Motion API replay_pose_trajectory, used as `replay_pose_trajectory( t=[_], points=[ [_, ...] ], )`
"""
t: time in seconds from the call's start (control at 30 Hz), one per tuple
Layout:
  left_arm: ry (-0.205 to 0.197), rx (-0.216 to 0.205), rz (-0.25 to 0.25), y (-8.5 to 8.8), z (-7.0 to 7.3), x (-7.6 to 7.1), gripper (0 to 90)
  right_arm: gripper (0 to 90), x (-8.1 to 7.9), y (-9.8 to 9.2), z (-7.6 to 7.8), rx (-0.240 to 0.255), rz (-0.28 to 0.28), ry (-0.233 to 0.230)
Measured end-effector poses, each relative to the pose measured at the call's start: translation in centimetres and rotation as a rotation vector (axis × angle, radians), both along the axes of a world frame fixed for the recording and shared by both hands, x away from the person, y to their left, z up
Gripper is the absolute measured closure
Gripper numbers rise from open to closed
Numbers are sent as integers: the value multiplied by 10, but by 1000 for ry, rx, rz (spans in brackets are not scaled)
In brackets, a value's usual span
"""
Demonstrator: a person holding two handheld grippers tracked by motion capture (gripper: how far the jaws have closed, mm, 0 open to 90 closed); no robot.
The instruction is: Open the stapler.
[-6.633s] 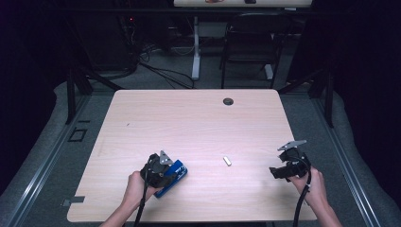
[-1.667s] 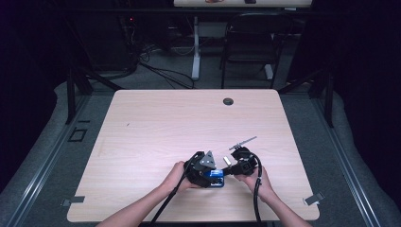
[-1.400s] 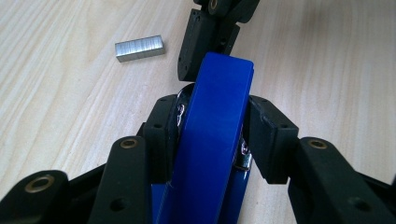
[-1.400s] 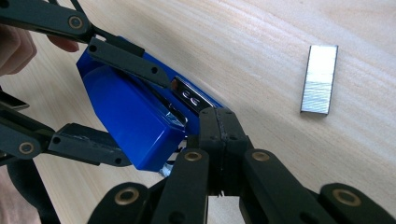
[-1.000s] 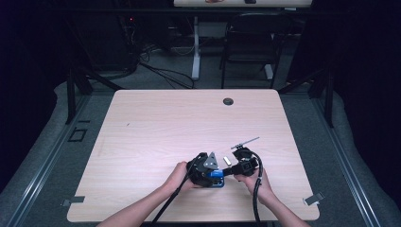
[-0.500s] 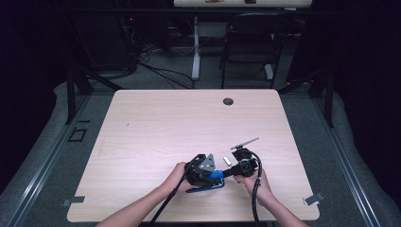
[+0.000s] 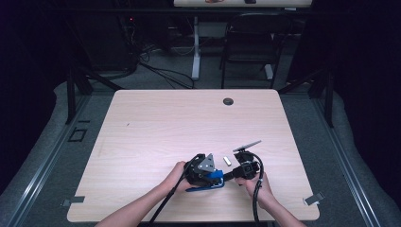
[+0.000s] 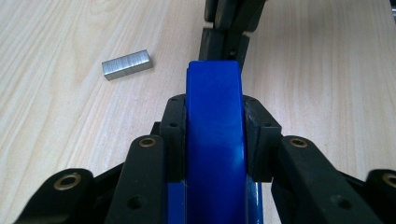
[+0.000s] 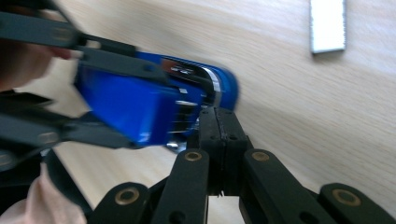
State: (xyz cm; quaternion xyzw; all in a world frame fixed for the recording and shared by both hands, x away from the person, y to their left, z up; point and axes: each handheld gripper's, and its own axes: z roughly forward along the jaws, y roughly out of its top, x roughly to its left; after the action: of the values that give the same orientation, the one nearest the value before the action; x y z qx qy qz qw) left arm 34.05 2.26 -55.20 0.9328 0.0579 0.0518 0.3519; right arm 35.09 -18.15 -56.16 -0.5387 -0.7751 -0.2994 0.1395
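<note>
A blue stapler (image 7: 211, 181) sits between my two grippers near the table's front middle. My left gripper (image 7: 212, 176) is shut on its blue body (image 8: 215, 121). Its jaws have just been closing, and both pads now press the stapler's sides. My right gripper (image 7: 230, 176) is shut, jaws pressed together, with its tips (image 9: 217, 116) against the metal front end of the stapler (image 9: 130, 102). I cannot tell whether they pinch any part of it. A short silver strip of staples (image 7: 227, 161) lies loose on the wood just beyond the grippers, and also appears in the left gripper view (image 8: 127, 64).
The light wooden table (image 7: 156, 127) has a round black grommet (image 7: 228, 101) near its far edge. A dark chair (image 7: 248, 52) and cables stand on the floor behind it. Small metal clips (image 7: 313, 199) sit at the front corners.
The hands, once far apart, have met at the front middle. Over the last second a blue arm of the stapler has swung out below the grippers, toward the front edge.
</note>
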Motion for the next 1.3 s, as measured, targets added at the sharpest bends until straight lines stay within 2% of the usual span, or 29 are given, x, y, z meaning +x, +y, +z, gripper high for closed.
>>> replay_pose_trajectory(
  t=[0.03,0.1,0.13,0.17,0.2,0.23,0.27,0.3,0.33,0.37,0.4,0.43,0.47,0.5,0.53,0.57,0.7,0.73,0.77,0.83,0.87,0.93,0.97,1.03,1.1,1.13,1.3],
  points=[
    [0,-2,3,0,0,0,663,900,0,0,0,0,0,0],
    [2,-3,3,0,0,0,662,900,-1,-1,4,-17,58,9],
    [4,-6,0,0,-1,1,662,900,-3,0,4,-20,52,6],
    [4,-5,-1,0,-1,1,662,900,-6,2,5,-63,73,-9],
    [6,-7,0,0,-1,1,662,900,-8,4,7,-103,107,-34],
    [6,-4,-1,0,0,1,662,900,-11,6,8,-112,131,-58],
    [11,1,-5,0,0,1,662,900,-15,9,11,-135,154,-113],
    [11,-2,-3,0,0,1,662,900,-15,9,11,-135,154,-113],
    [11,-3,-3,0,0,1,661,900,-18,10,14,-143,200,-142],
    [11,-3,-3,0,0,1,661,900,-22,13,15,-186,241,-208],
    [11,-3,-4,0,0,1,661,900,-24,16,13,-181,251,-235],
    [11,-3,-3,0,0,1,661,900,-25,17,14,-209,259,-239],
    [11,-3,-3,0,0,1,661,900,-25,17,14,-209,259,-239],
    [11,-2,-4,0,0,1,661,900,-26,18,14,-228,262,-259],
    [11,-2,-4,0,0,1,661,900,-27,21,14,-221,260,-276],
    [14,-3,-5,1,0,2,661,900,-27,23,16,-255,273,-290],
    [13,-2,-8,1,0,2,662,900,-28,25,17,-280,278,-295],
    [13,-18,-2,1,-1,1,663,900,-30,29,16,-281,268,-308],
    [11,-24,-1,2,-1,1,663,900,-30,30,18,-307,281,-309],
    [8,-17,-9,2,-1,1,664,900,-31,31,17,-302,268,-315],
    [-1,-22,-10,2,-1,1,664,900,-31,31,18,-317,280,-310],
    [3,-17,-13,2,0,1,664,900,-29,31,14,-359,255,-321],
    [1,-18,-15,2,-1,1,664,900,-23,29,14,-373,268,-298],
    [-4,-23,-12,2,-2,1,664,900,-23,29,14,-374,274,-295],
    [0,-24,-14,2,-2,2,663,900,-23,29,16,-349,274,-280],
    [7,-31,-16,3,-2,2,663,900,-23,28,18,-349,295,-267],
    [-4,-34,-15,3,-2,1,664,900,-26,32,21,-349,305,-267]
  ],
)
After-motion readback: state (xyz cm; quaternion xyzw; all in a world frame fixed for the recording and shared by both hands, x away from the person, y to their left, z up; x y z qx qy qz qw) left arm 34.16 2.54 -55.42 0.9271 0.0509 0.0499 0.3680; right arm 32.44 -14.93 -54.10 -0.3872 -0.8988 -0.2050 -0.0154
